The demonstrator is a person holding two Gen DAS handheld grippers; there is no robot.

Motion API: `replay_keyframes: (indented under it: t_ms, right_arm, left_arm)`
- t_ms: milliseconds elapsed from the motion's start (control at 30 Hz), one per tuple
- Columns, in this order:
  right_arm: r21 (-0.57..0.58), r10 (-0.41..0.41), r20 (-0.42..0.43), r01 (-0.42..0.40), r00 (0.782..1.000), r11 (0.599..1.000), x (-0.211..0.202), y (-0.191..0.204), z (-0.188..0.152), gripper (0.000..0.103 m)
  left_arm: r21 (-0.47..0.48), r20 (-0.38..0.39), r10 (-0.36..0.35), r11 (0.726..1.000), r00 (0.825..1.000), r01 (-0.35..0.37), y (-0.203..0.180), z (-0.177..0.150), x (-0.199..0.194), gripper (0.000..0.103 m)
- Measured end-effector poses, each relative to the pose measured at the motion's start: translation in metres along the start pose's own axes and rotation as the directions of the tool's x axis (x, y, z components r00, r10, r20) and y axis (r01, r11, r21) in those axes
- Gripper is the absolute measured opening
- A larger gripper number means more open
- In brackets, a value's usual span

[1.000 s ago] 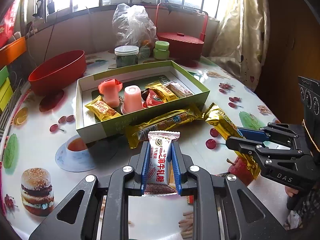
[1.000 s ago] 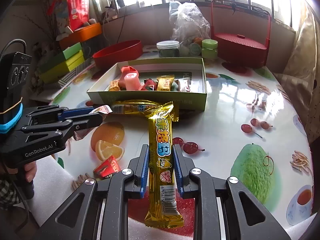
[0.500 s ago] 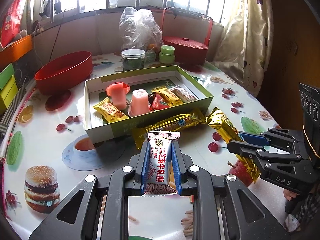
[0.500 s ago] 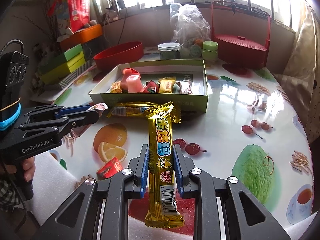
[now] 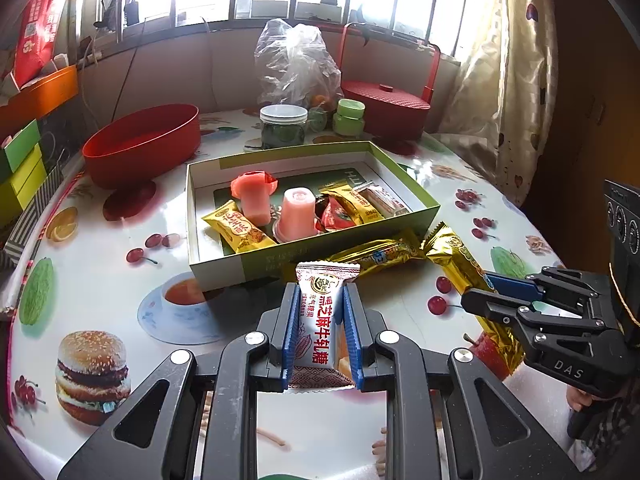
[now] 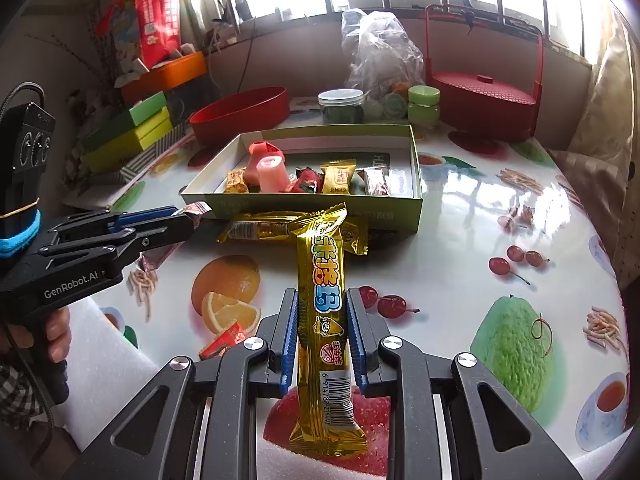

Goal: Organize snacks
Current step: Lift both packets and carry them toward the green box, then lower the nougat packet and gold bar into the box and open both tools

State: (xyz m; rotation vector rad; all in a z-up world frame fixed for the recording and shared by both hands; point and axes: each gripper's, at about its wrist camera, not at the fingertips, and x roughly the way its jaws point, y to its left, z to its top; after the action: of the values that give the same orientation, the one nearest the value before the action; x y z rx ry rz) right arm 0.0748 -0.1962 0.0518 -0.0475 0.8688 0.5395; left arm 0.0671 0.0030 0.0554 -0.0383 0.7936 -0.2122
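Note:
My left gripper (image 5: pixel 319 294) is shut on a white-and-red nougat candy packet (image 5: pixel 322 320), held above the table in front of the green snack box (image 5: pixel 304 246). My right gripper (image 6: pixel 322 300) is shut on a long gold snack bar (image 6: pixel 326 312), also short of the box (image 6: pixel 320 204). A second gold bar (image 6: pixel 264 230) lies on the table against the box's front wall. The box holds two pink jelly cups (image 5: pixel 256 196) and several wrapped candies. A small red candy (image 6: pixel 224 342) lies on the table near my right gripper. Each gripper shows in the other's view (image 6: pixel 176 226) (image 5: pixel 488 292).
A red bowl (image 5: pixel 144 144), a clear-lidded jar (image 5: pixel 284 126), a green jar (image 5: pixel 350 118), a plastic bag (image 5: pixel 296 64) and a red basket (image 5: pixel 384 108) stand behind the box. Green and yellow boxes (image 6: pixel 128 136) are stacked at the far left. White foam (image 6: pixel 112 364) lies at the table's near edge.
Both grippers have lifted and come slightly nearer the box with their snacks still held. Nothing on the table has moved.

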Motion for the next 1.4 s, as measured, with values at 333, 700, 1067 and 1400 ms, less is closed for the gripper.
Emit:
replay_keyframes:
  t_ms: [333,700,1067,1400]
  right_arm:
    - [0.022,-0.018,0.016,0.017,1.000,1.000,0.003,-0.003,0.013,0.022]
    - [0.038,-0.032,0.036,0.030,0.999,0.999,0.010,-0.009,0.030,0.022]
    - [0.045,-0.055,0.043,0.053,0.998,0.998,0.027,-0.012,0.055,0.022]
    - [0.062,-0.071,0.049,0.068,0.996,0.996,0.042,-0.017,0.075,0.022]
  left_arm:
    - [-0.023,0.027,0.026,0.999,0.999,-0.026,0.009,0.009,-0.002,0.022]
    - [-0.045,0.054,0.047,0.998,0.997,-0.045,0.015,0.025,0.002,0.022]
    - [-0.066,0.054,0.068,0.996,0.996,-0.064,0.025,0.039,0.016,0.022]
    - [-0.095,0.056,0.062,0.994,0.996,-0.057,0.034,0.054,0.031,0.022]
